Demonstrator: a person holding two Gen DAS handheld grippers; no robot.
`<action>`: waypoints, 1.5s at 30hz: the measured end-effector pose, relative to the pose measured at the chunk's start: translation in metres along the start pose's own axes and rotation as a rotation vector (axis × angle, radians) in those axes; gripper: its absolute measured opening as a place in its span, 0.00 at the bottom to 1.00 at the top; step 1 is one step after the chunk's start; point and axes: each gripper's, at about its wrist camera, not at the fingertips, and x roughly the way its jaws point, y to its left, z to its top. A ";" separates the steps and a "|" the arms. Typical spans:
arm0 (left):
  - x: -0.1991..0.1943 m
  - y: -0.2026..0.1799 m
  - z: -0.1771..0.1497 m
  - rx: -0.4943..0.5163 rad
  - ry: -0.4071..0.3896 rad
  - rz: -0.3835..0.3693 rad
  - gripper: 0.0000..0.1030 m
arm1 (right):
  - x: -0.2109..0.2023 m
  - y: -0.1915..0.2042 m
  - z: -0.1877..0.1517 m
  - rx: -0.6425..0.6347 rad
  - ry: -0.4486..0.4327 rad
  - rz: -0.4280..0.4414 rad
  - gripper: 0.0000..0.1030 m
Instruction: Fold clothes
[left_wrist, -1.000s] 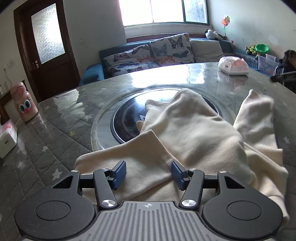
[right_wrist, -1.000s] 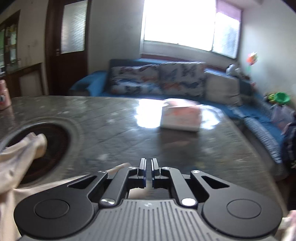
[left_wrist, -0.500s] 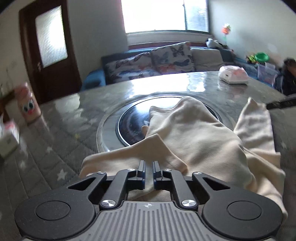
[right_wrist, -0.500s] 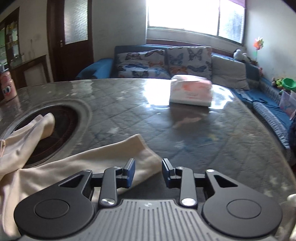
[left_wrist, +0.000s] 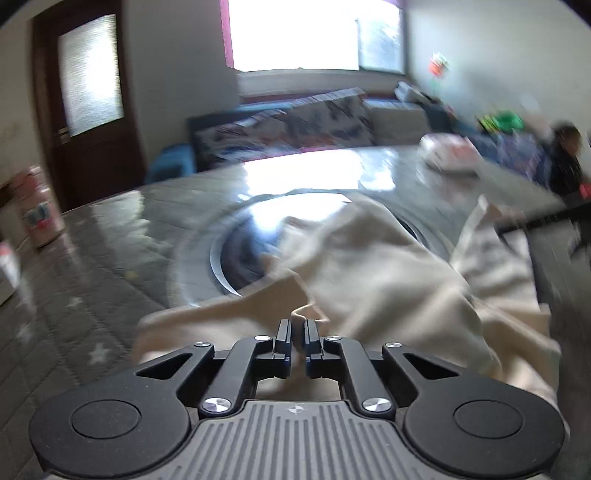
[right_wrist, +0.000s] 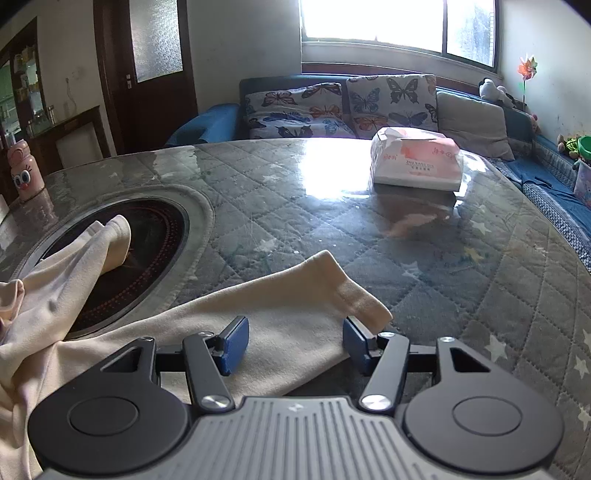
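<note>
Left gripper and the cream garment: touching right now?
Touching. The left wrist view shows the left gripper shut with a pinch of cream garment between its fingers.

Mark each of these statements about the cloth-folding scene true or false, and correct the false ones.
1. The left gripper is shut on the cream garment. True.
2. The right gripper is clamped tight on a sleeve. False: its jaws stand wide open, with the sleeve end lying between them on the table.
3. A tissue pack sits on the far side of the table. True.
4. Part of the garment lies over the dark round inset in the table. True.
5. The pink bottle stands on the garment. False: it stands at the table's far left edge, apart from the cloth.
</note>
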 end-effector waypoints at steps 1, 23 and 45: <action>-0.005 0.009 0.001 -0.027 -0.017 0.029 0.05 | 0.000 -0.001 0.000 0.001 0.000 0.000 0.57; -0.075 0.157 -0.053 -0.372 0.112 0.634 0.10 | 0.004 -0.004 0.004 0.000 -0.003 -0.023 0.61; 0.064 0.017 0.076 -0.136 0.085 0.096 0.59 | 0.000 0.045 0.023 -0.094 -0.030 0.111 0.85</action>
